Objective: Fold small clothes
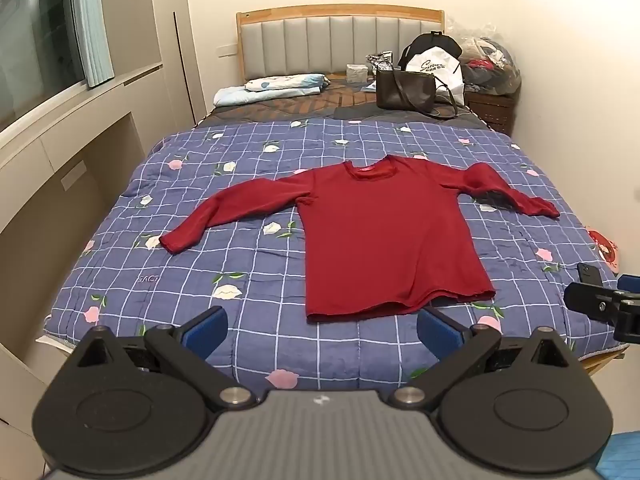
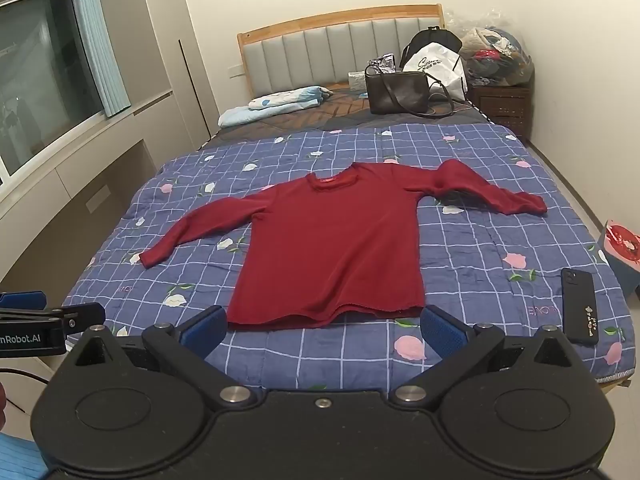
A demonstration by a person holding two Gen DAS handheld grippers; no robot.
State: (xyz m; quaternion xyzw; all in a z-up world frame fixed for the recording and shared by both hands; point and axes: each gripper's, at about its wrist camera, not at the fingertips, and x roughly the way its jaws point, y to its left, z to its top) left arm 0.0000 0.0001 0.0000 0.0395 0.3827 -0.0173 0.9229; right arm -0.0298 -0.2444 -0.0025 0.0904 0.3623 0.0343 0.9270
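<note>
Dark red long-sleeved knit top (image 1: 384, 236), flat on bed: light, limp; pinch hem corners. Both hand-held grippers (image 1: 322, 330) (image 2: 322, 328) spread, empty.

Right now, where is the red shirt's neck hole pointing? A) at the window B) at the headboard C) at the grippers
B: the red shirt lies flat on the quilt, collar toward the headboard, hem nearest the open hand-held grippers.

— Light ok on my end? Even indoor glow, soft shadows under shirt (image 1: 384, 236) hem.
— Yep. Window (image 2: 44, 76) dark, fisheye bends edges, corners black, all sharp.
</note>
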